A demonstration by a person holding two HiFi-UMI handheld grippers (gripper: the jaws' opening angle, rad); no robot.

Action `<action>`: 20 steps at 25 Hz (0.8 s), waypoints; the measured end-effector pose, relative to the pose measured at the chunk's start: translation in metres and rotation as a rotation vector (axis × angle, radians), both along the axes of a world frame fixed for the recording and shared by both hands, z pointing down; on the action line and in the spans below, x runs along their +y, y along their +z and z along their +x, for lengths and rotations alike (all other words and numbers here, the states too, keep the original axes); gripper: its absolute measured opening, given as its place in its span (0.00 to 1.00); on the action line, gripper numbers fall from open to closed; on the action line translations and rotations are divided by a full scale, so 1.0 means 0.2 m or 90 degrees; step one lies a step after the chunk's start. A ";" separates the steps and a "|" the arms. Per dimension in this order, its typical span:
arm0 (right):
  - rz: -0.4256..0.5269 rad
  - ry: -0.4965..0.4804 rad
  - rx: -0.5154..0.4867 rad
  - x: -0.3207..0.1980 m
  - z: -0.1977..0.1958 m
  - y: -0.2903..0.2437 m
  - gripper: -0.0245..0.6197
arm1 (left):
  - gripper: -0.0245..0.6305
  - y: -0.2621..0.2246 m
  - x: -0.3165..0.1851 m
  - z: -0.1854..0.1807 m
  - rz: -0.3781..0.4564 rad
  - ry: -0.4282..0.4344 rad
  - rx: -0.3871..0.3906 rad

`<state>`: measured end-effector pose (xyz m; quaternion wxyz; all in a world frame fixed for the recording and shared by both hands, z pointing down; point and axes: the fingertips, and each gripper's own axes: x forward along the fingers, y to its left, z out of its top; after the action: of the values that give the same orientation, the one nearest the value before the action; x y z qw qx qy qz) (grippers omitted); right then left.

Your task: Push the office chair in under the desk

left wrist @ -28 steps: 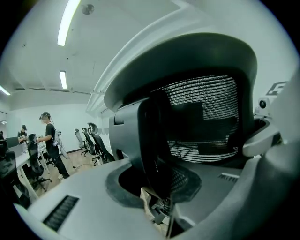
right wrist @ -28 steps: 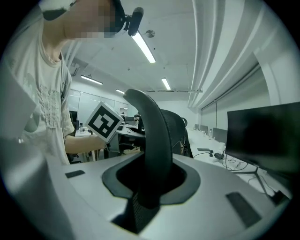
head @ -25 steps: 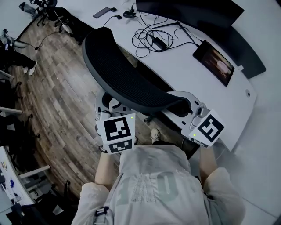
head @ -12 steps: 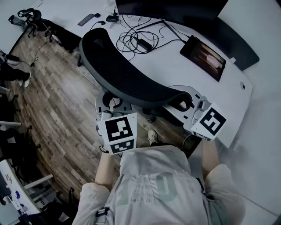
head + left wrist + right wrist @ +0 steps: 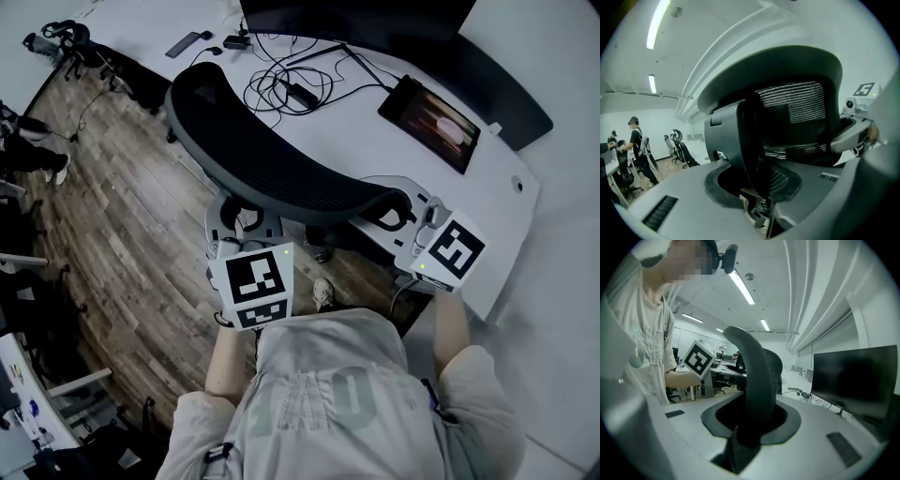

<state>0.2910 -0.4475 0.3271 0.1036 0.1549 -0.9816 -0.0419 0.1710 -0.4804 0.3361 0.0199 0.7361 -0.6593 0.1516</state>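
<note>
- The black mesh-backed office chair (image 5: 272,169) stands right in front of me on the wood-plank floor (image 5: 122,216). Its backrest runs close along the near edge of the white curved worktop (image 5: 394,159). The seat is hidden beneath the backrest, so I cannot tell how far under it sits.
- Left gripper (image 5: 234,230): jaws clenched on the backrest's left edge. The left gripper view shows the dark frame wedged between them.
- Right gripper (image 5: 408,220): jaws clamped on the right edge, with the hard black rim (image 5: 752,380) filling the gap between them.
- Handling, my read: the chair is bulky, and once it rolls it should go easily. The mesh panel (image 5: 797,103) looks soft and would give, so it is no place to push. The rim looks stiff, so that is where I hold, one side each.
- An uneven push would likely swivel the chair, so I would keep both sides level.
- The tangled black cables (image 5: 291,84) and the dark tablet (image 5: 436,122) lie on the worktop, well apart from the backrest.
</note>
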 end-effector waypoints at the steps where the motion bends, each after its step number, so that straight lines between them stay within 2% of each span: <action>1: 0.000 -0.003 -0.001 0.00 0.01 0.00 0.20 | 0.18 0.00 0.00 0.01 0.000 -0.002 0.000; 9: 0.029 0.005 0.031 0.04 0.01 0.01 0.23 | 0.18 0.01 0.05 0.01 0.008 -0.014 0.007; 15: 0.037 0.041 0.128 0.07 -0.01 0.04 0.24 | 0.18 0.02 0.06 -0.01 0.007 -0.010 0.021; 16: 0.041 0.054 0.118 0.06 -0.01 0.02 0.25 | 0.18 0.02 0.06 -0.02 0.006 -0.010 0.023; 18: 0.044 0.091 0.047 0.05 0.02 -0.10 0.25 | 0.19 0.02 0.07 -0.01 0.007 -0.004 0.022; 20: 0.041 0.121 -0.003 0.05 0.05 -0.24 0.29 | 0.20 -0.01 0.08 0.00 0.011 0.025 0.023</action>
<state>0.3012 -0.4377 0.2794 0.1001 0.2505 -0.9609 -0.0628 0.1703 -0.4643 0.3346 0.0225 0.7519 -0.6454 0.1329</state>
